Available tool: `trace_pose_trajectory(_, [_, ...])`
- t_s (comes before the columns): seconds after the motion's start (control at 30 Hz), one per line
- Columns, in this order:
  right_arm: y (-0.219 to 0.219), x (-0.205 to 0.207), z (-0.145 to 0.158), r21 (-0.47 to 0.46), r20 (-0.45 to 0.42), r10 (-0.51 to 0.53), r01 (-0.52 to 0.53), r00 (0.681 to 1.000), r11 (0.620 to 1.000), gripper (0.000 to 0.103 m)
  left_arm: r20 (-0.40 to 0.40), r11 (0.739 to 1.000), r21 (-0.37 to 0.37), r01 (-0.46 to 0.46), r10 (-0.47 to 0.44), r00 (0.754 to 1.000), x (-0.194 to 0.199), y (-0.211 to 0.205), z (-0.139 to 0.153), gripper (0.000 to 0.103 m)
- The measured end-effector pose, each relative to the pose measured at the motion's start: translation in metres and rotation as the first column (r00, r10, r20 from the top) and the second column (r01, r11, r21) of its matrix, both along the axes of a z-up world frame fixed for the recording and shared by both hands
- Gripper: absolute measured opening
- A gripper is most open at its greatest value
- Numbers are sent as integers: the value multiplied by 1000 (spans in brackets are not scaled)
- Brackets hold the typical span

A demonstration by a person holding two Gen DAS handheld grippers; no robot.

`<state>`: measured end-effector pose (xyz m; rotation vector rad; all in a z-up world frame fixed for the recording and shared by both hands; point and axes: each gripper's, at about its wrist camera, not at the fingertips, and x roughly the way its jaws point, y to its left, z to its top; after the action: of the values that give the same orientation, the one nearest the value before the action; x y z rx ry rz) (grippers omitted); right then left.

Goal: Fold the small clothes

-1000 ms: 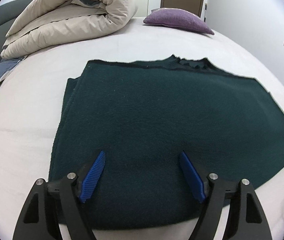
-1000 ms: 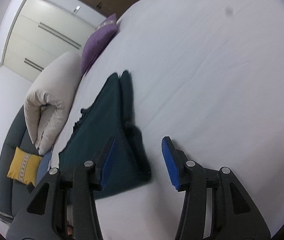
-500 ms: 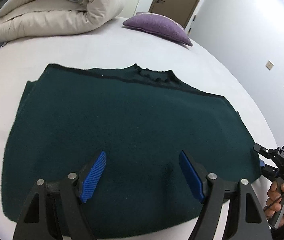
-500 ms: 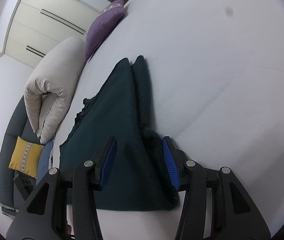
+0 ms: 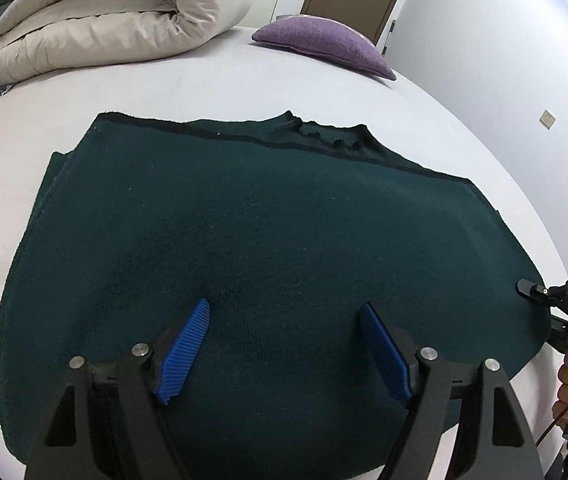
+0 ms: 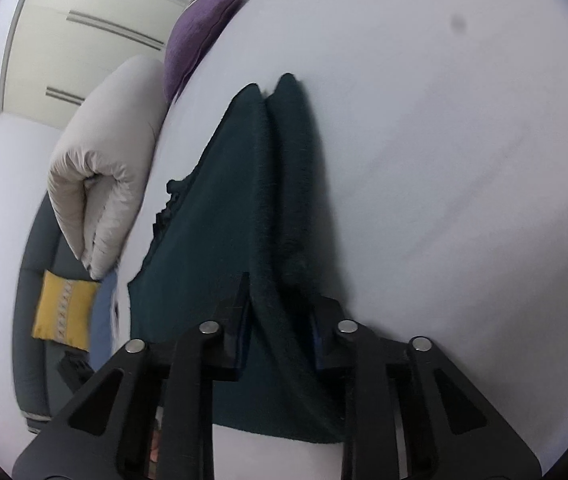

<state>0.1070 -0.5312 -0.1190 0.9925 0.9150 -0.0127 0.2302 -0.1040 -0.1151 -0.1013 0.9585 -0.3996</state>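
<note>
A dark green knitted sweater [image 5: 252, 240] lies flat on the white bed, collar at the far edge, sleeves folded under. My left gripper [image 5: 284, 344] is open and hovers over the sweater's near hem, empty. My right gripper [image 6: 282, 320] is shut on the sweater's right edge [image 6: 268, 208], the cloth bunched between the blue pads. In the left wrist view the right gripper [image 5: 540, 294] shows at the sweater's right side with a hand holding it.
A rolled beige duvet [image 5: 116, 24] lies at the back left of the bed [image 5: 244, 80], a purple pillow [image 5: 324, 44] at the back. A yellow cushion [image 6: 64, 308] sits on a dark sofa at the left. A door and wardrobe stand behind.
My right gripper has moved onto the sweater's right edge and shut on it. My left gripper has stayed open and shifted a little over the hem.
</note>
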Motion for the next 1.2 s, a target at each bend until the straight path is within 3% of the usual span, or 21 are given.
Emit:
trace_pose_trajectory(0.27, [30, 17, 19, -176, -34, -19, 13, 999, 984, 12, -11, 999, -51, 6, -6, 1000, 0, 8, 0, 79])
trace_pose_trajectory(0.43, [75, 43, 50, -354, -58, 27, -45, 998, 934, 11, -47, 986, -165, -30, 23, 999, 3, 28, 5, 71])
trace_pose_trajectory(0.53, [145, 69, 80, -493, -53, 192, -193, 980, 848, 11, -99, 954, -287, -88, 62, 993, 8, 52, 10, 68])
trace_pose_trajectory(0.63, [236, 82, 97, -606, -61, 416, -365, 907, 707, 11, -138, 909, -391, -144, 97, 986, 12, 75, 15, 70])
trace_pose_trajectory(0.7, [280, 88, 90, -674, -113, 503, -438, 857, 595, 10, -168, 877, -452, -160, 92, 981, 15, 84, 17, 78])
trace_pose_trajectory(0.73, [295, 91, 83, -689, -138, 525, -463, 840, 559, 10, -183, 866, -473, -164, 85, 979, 17, 87, 17, 80])
trace_pose_trajectory(0.87, [322, 90, 71, -730, -164, 554, -478, 816, 488, 10, -219, 843, -513, -162, 54, 974, 24, 84, 16, 81])
trace_pose_trajectory(1.03, [322, 84, 74, -762, -165, 564, -467, 809, 448, 10, -287, 800, -572, -179, 9, 958, 41, 71, 15, 81])
trace_pose_trajectory(1.2, [330, 77, 70, -791, -171, 582, -463, 795, 400, 10, -317, 832, -538, -133, -53, 947, 64, 44, 19, 83])
